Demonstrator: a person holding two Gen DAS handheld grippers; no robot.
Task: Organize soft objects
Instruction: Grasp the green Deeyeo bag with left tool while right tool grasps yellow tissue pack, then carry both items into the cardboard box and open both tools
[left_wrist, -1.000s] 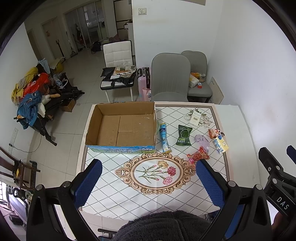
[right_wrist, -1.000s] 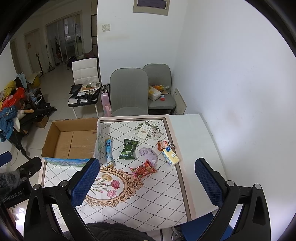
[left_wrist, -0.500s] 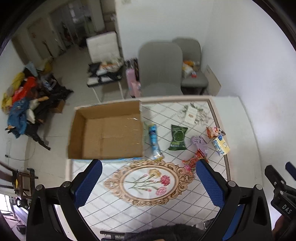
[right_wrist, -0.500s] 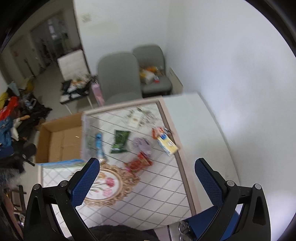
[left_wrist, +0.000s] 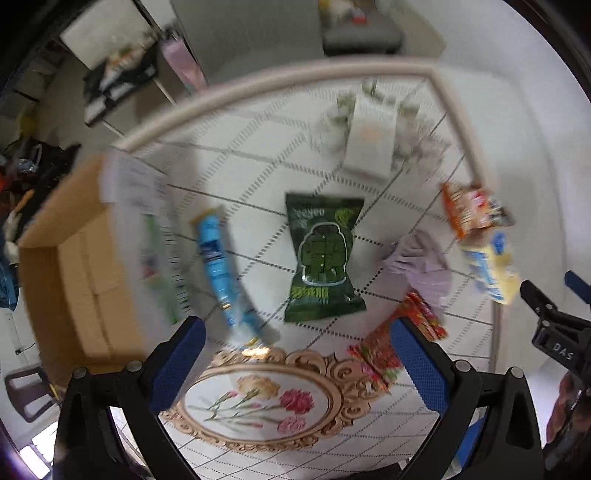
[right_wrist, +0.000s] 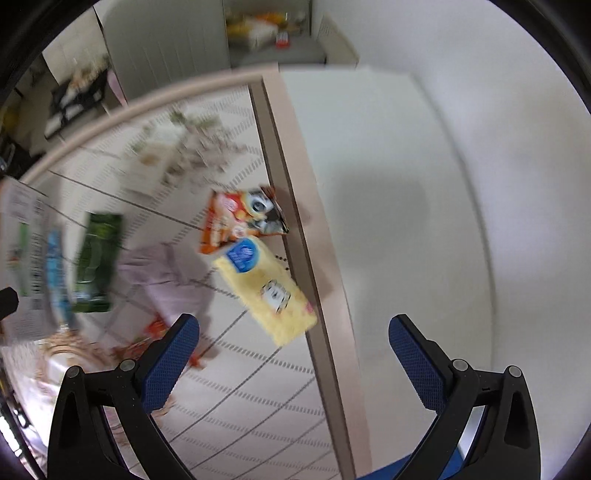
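Note:
Soft packets lie on the patterned table. In the left wrist view: a green packet (left_wrist: 322, 258) in the middle, a blue tube (left_wrist: 221, 273) to its left, a lilac cloth (left_wrist: 424, 266), a red packet (left_wrist: 399, 339), an orange packet (left_wrist: 472, 212), a yellow tissue pack (left_wrist: 491, 269) and a white packet (left_wrist: 371, 142). My left gripper (left_wrist: 295, 362) is open and empty, just short of the green packet. My right gripper (right_wrist: 293, 358) is open and empty above the yellow tissue pack (right_wrist: 266, 291), near the orange packet (right_wrist: 240, 218).
An open cardboard box (left_wrist: 70, 266) stands at the table's left side. The table's right border strip (right_wrist: 306, 240) runs beside bare white surface (right_wrist: 406, 221). Grey chairs (left_wrist: 251, 33) stand behind the table. The right gripper's body shows in the left wrist view (left_wrist: 554, 328).
Both grippers have dropped down and forward toward the table, so the packets look much larger. The views are motion-blurred. Both stay open and empty.

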